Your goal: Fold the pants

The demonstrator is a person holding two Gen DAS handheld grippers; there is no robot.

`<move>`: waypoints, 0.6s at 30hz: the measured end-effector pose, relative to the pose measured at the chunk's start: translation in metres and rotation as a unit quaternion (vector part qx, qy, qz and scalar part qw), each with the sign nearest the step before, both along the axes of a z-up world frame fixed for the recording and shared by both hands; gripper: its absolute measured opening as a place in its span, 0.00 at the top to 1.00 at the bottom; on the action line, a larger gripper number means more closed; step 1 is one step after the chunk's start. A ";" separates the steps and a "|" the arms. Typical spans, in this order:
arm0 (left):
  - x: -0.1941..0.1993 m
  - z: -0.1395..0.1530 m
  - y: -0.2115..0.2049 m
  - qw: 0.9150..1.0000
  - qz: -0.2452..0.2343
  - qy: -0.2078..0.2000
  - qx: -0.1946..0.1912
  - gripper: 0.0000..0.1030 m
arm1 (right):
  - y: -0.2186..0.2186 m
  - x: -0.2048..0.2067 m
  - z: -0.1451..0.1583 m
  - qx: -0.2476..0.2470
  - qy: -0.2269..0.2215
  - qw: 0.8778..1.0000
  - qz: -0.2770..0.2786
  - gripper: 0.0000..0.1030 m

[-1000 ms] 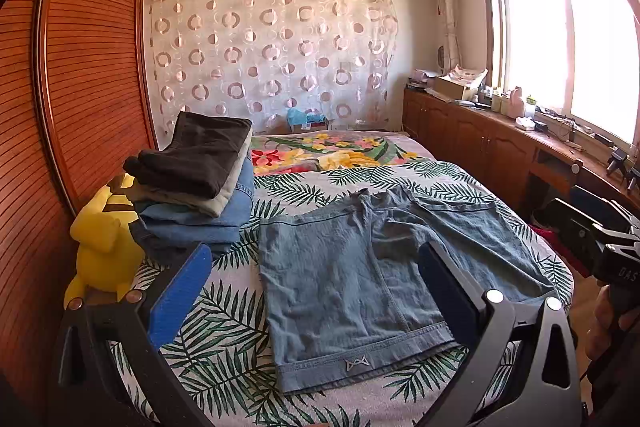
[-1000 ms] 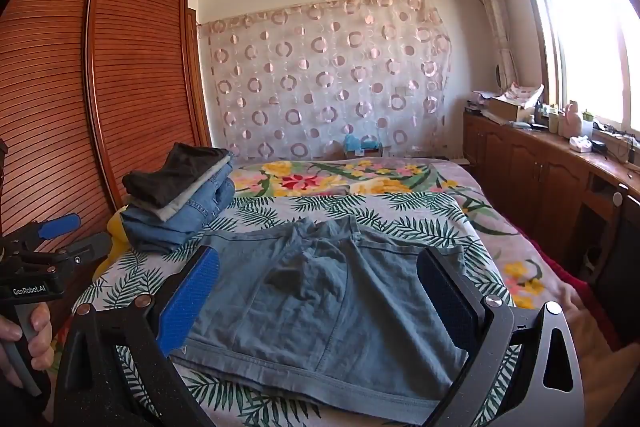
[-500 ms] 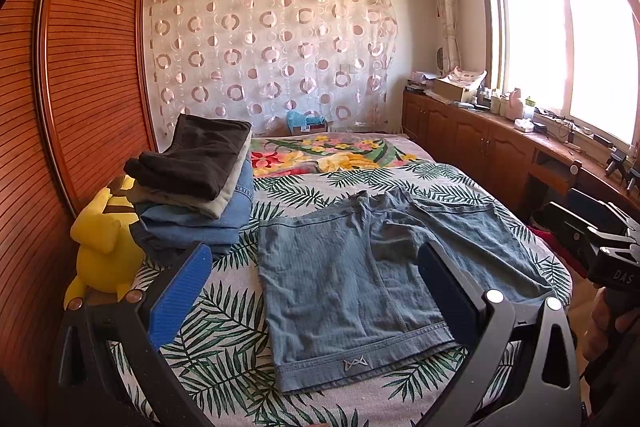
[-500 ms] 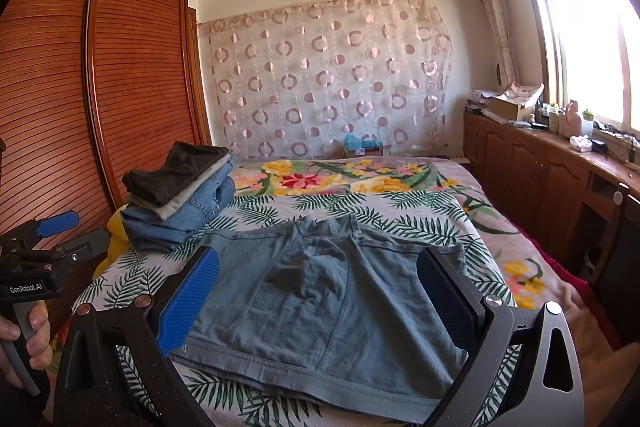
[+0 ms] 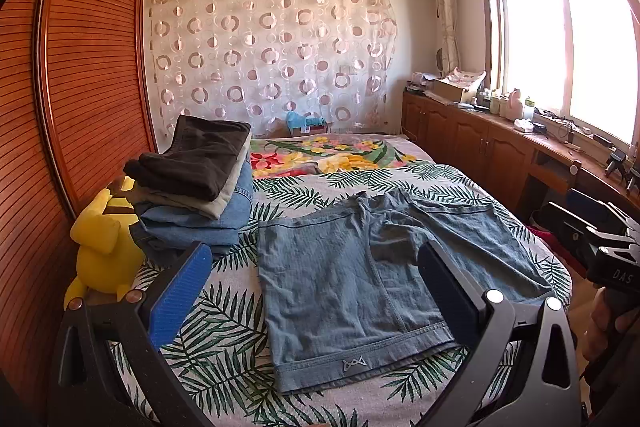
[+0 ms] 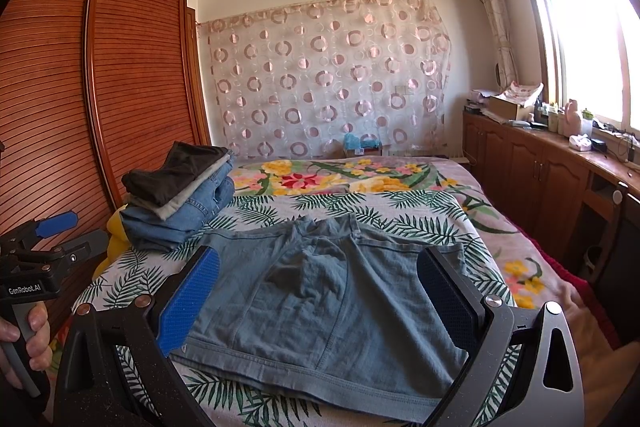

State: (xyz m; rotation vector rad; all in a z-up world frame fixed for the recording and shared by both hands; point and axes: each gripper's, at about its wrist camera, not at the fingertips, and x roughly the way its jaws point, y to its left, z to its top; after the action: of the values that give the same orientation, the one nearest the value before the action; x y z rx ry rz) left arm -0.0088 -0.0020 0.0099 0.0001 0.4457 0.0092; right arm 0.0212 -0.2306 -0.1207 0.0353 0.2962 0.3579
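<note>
A pair of light blue denim shorts (image 5: 360, 275) lies spread flat on the leaf-print bed cover (image 5: 224, 347), waistband nearest me. It also shows in the right wrist view (image 6: 320, 307). My left gripper (image 5: 312, 291) is open and empty, held above the near left part of the shorts. My right gripper (image 6: 320, 303) is open and empty, held above the near right part of the shorts. The left gripper also appears at the left edge of the right wrist view (image 6: 60, 239), held in a hand.
A stack of folded pants (image 5: 196, 187) sits at the bed's left side, next to a yellow plush toy (image 5: 104, 247). A wooden slatted wardrobe (image 5: 80, 87) stands on the left. Low wooden cabinets (image 5: 480, 139) run under the window on the right.
</note>
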 end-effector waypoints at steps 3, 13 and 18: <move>0.000 0.000 0.000 1.000 0.000 0.000 0.000 0.00 | 0.000 0.000 -0.001 0.000 0.000 1.000 0.000 0.04; 0.000 0.000 0.000 1.000 0.000 -0.001 0.000 0.00 | 0.000 0.000 -0.001 0.000 0.000 1.000 0.000 0.04; -0.001 0.000 0.000 1.000 0.000 -0.001 0.000 0.00 | 0.001 -0.001 0.000 0.000 -0.001 1.000 0.000 0.04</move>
State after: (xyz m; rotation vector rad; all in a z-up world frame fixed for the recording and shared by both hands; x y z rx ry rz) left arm -0.0094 -0.0024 0.0101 0.0001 0.4433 0.0087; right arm 0.0201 -0.2301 -0.1210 0.0351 0.2947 0.3569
